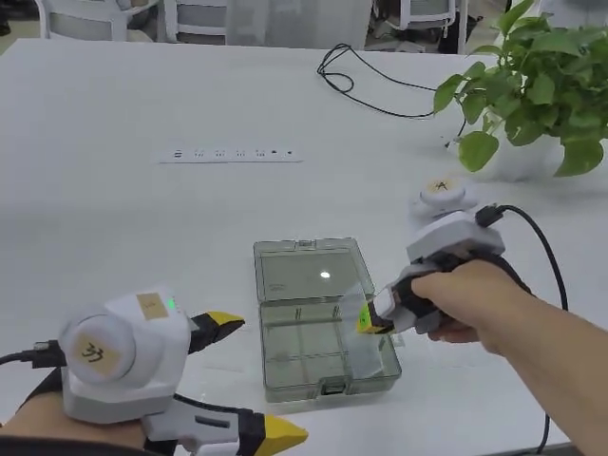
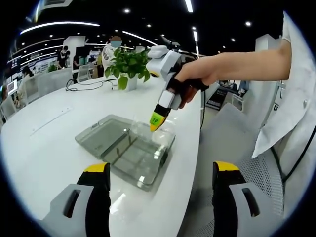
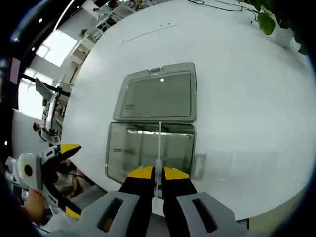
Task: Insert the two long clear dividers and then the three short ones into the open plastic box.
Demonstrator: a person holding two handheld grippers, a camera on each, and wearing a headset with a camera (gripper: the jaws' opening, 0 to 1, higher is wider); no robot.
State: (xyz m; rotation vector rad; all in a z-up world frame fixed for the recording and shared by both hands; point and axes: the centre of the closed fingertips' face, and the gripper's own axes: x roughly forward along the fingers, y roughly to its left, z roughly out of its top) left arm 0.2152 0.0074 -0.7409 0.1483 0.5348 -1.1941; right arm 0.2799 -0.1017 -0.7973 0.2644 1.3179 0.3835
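Observation:
The open clear plastic box (image 1: 275,372) lies in front of me, lid (image 1: 309,271) flat on the far side and base nearer. My right gripper (image 1: 369,321) hovers over the base's right part, shut on a thin clear divider (image 3: 159,143) that stands edge-on over the base (image 3: 114,158). Faint clear partitions show inside the base. My left gripper (image 1: 255,380) hangs open at the lower left, a little left of the box, with nothing between its jaws. From the left gripper view the box (image 2: 94,136) lies ahead, with the right gripper (image 2: 157,120) above it.
A white power strip (image 1: 231,153) lies farther back on the white table. A potted plant (image 1: 537,85), a black cable (image 1: 370,90) and a small white round device (image 1: 443,193) are at the back right. The table's near edge runs just behind the box.

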